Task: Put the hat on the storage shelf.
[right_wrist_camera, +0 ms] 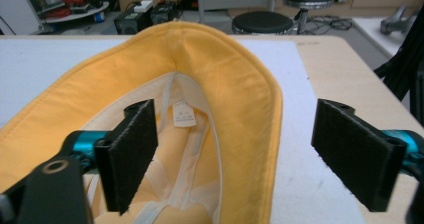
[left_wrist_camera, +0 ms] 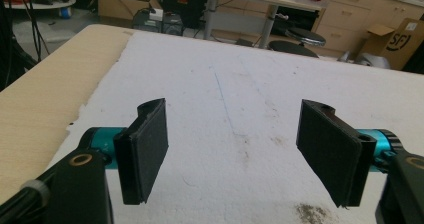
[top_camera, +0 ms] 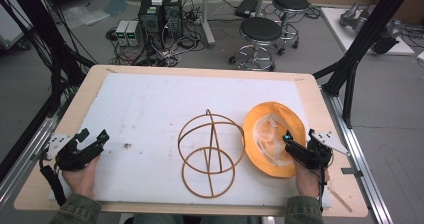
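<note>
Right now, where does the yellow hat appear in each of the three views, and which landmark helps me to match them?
High view: the yellow hat lies upside down at right of centre, beside the wire frame.
Left gripper view: not in it.
Right gripper view: the hat is in the centre, its brim between the open jaws.
Shared landmark: the white mat.

On the white foam sheet (top_camera: 150, 109) covering the wooden table (top_camera: 55, 149): brown wire hat-stand frame (top_camera: 210, 151) at centre, upturned yellow fabric bucket hat (top_camera: 272, 139) just right of it, right gripper (top_camera: 295, 146) over the hat's near brim, left gripper (top_camera: 92, 143) far left.
</note>
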Motion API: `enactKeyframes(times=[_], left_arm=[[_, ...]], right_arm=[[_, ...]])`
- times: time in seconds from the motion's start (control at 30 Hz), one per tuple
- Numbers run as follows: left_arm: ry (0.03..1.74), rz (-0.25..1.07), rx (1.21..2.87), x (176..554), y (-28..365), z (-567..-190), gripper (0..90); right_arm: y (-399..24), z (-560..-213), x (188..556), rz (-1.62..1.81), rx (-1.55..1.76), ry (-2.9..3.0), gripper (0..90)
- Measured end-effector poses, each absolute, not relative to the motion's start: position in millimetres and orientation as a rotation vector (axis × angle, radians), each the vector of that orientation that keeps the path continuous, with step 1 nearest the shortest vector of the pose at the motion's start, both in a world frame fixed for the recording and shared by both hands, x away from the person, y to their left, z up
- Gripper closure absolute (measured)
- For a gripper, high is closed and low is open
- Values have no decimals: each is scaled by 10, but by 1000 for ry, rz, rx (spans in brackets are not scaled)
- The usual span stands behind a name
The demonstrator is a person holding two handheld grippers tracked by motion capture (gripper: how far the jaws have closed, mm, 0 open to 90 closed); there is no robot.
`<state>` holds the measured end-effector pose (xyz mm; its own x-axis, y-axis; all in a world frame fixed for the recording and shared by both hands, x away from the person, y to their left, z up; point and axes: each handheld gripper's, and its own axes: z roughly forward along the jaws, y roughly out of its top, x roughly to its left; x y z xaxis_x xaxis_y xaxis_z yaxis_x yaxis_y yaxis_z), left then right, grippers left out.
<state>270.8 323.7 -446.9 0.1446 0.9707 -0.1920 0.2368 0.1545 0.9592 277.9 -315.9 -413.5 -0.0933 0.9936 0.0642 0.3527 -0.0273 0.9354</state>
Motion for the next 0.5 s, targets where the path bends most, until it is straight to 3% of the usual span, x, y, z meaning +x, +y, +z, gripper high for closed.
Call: enactKeyframes(times=[0.17,0.33,0.37,0.4,0.5], left_arm=[[1321,838,1313,2710,3237,-4470,289],[1323,830,1312,2717,3234,-4474,289],[1322,826,1315,2719,3235,-4475,289],[1323,826,1314,2722,3233,-4476,289],[1321,827,1317,2725,3230,-4477,289]], right_arm=[[-3171,-4154,2793,1107,1524,1543,261],[-3199,-4144,2773,1142,1552,1565,490],[-3199,-4144,2773,1142,1552,1565,490],[-3201,-4146,2774,1147,1551,1582,566],[-3195,-4152,2778,1135,1557,1598,645]])
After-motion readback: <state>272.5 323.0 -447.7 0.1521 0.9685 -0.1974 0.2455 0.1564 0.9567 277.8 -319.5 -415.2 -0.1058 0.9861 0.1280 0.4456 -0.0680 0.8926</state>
